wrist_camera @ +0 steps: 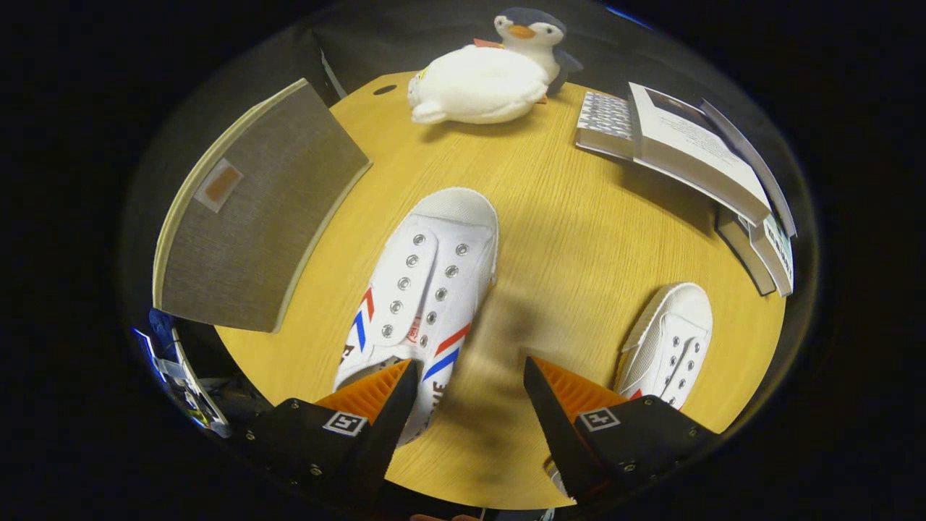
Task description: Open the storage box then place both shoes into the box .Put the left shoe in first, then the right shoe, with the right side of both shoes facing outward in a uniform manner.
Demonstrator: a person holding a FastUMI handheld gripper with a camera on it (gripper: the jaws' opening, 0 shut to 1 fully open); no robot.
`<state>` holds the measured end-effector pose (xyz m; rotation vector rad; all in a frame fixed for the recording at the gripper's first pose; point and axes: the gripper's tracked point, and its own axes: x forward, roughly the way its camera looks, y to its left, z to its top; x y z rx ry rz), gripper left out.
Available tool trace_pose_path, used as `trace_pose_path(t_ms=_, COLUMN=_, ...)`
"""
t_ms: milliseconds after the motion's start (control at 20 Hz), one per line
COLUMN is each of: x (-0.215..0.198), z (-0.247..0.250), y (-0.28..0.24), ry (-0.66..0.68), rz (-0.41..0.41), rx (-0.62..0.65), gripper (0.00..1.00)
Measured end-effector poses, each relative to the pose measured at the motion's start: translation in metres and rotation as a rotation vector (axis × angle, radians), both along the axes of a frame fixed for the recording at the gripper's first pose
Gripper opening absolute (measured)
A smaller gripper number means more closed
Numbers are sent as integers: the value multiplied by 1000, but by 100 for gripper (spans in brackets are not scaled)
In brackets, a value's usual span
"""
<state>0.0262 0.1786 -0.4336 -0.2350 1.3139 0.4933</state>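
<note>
the gripper (470, 365) hung above the bench (579, 217), tilted down toward it, its jaws spread wide apart and holding nothing. the left finger (376, 394) hovered over the heel end of a white shoe (423, 289) without pressing on it; the right finger (571, 394) stood clear, with bare wood showing in the gap between them.

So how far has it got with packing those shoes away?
Nothing looks done yet. The grey fabric storage box lies shut on the round wooden table. Both white canvas shoes, the nearer one and the farther one, sit outside it. The tool hangs open and empty over them. Opening the box and loading both shoes remain.
</note>
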Motion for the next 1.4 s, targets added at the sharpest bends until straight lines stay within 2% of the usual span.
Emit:
trace_pose_path(t_ms=50, x=2, z=-5, y=1, ry=8, rz=6, rx=-21, gripper=90)
trace_pose_path(t_ms=150, x=-3, z=-6, y=15, ry=62, rz=11, rx=19, gripper=83)
trace_pose_path(t_ms=200, x=-7, z=-4, y=22, ry=97, rz=6, rx=54, gripper=60)
trace_pose_path(t_ms=300, x=-11, z=-5, y=25, ry=137, rz=-59, rx=76, gripper=34)
trace_pose_path(t_ms=400, x=-12, z=-5, y=24, ry=174, rz=-164, rx=129, gripper=7)
trace_pose_path(t_ms=450, x=-12, z=0, y=25, ry=194, rz=-188, rx=165, gripper=3)
trace_pose_path(t_ms=650, x=-15, z=13, y=20, ry=232, rz=-186, rx=195, gripper=1)
trace_pose_path(t_ms=800, x=-9, z=28, y=23, ry=270, rz=-218, rx=250, gripper=1)
trace_pose_path(t_ms=1050, x=6, z=62, y=19, ry=201, rz=-191, rx=254, gripper=1)
trace_pose_path(t_ms=1400, x=22, z=132, y=43, ry=117, rz=-150, rx=348, gripper=1)
